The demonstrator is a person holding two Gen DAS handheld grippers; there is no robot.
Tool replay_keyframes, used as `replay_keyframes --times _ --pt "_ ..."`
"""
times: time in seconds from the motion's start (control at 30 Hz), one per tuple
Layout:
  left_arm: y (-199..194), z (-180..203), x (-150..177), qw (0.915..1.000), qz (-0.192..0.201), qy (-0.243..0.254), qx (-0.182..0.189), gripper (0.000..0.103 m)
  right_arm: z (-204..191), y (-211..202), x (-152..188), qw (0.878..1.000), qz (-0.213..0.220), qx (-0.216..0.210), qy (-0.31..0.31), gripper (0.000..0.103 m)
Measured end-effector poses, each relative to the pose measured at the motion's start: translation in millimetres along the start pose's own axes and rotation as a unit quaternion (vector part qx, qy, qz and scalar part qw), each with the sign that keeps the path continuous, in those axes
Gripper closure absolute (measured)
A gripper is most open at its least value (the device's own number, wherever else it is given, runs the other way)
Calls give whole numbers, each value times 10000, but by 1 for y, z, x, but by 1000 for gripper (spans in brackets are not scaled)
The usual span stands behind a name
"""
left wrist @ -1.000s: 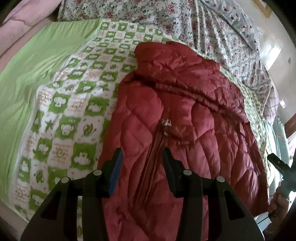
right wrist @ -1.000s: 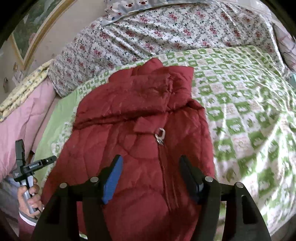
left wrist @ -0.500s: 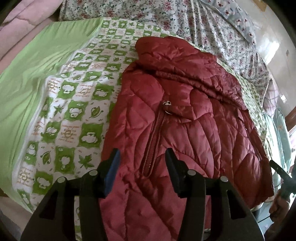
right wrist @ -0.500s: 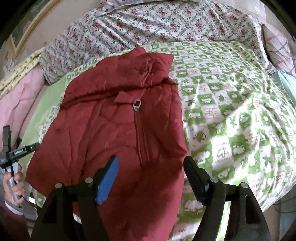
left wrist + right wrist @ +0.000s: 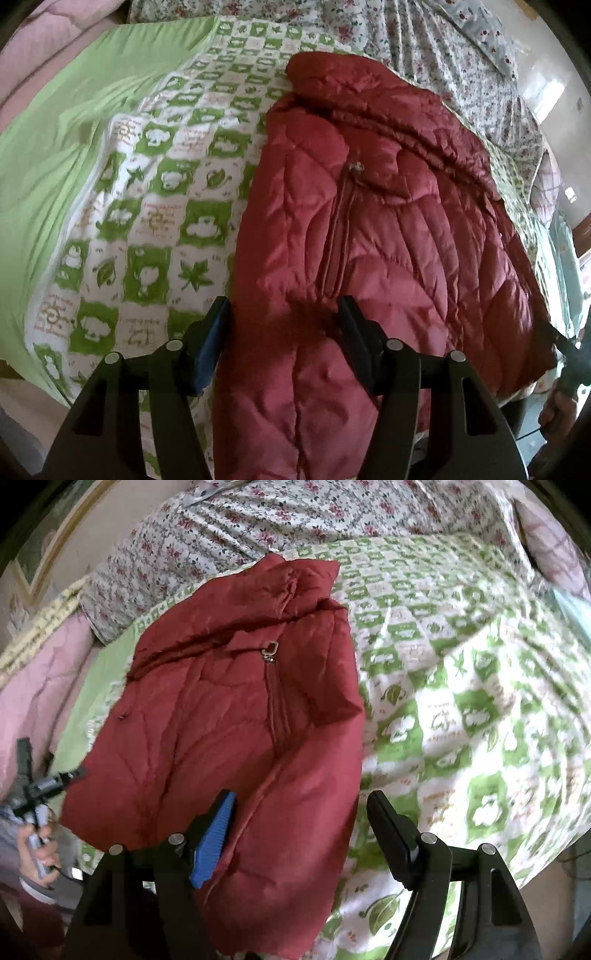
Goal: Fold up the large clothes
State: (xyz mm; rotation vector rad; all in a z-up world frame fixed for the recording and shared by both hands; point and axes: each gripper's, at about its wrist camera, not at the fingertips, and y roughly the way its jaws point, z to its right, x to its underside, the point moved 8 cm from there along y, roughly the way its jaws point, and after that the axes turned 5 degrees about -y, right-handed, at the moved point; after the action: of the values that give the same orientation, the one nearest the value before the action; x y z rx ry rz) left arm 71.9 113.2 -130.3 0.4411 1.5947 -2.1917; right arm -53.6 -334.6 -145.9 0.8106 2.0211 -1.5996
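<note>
1. Left wrist view: our left gripper hangs over the near end of a red quilted jacket that lies on a bed. Its jaws are partly apart and opening, with the jacket's left edge below the gap, but we see no pad pressing on the cloth.

2. Same view: ahead of the gripper the closed zipper runs away from us to a small pull. Beyond it lies the collar or hood; we cannot tell which. Left of the gripper is a green-and-white checked sheet, and further left a plain green sheet. At the far right edge part of a hand shows, gripping a dark handle.

3. Right wrist view: our right gripper stands wide, its jaws straddling the jacket's right edge near the hem. The blue pad sits over the cloth and the black finger over the sheet — nothing is held.

4. Same view: ahead and left of the gripper the jacket spreads toward a floral cover. To the far left a hand holds the other tool's handle.

5. Progress, as we judge it: the jacket lies zipped and front up, with its sleeves hidden, perhaps tucked under. Neither gripper has a hold yet — we see no lengthwise fold, so the folding proper appears largely ahead.
</note>
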Motion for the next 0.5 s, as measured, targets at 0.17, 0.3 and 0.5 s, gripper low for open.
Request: replay_keyframes --times 0.17,0.3,0.5 --pt "1 0 11 9999 -78 29 121 44 -3 2 7 9995 -95 -275 105 30" --pt "0 3 16 9997 -134 133 162 44 -13 4 11 9991 -151 -396 -5 44" --pt "-3 0 23 9993 -188 149 278 44 -9 -10 14 9983 -35 -584 -5 76"
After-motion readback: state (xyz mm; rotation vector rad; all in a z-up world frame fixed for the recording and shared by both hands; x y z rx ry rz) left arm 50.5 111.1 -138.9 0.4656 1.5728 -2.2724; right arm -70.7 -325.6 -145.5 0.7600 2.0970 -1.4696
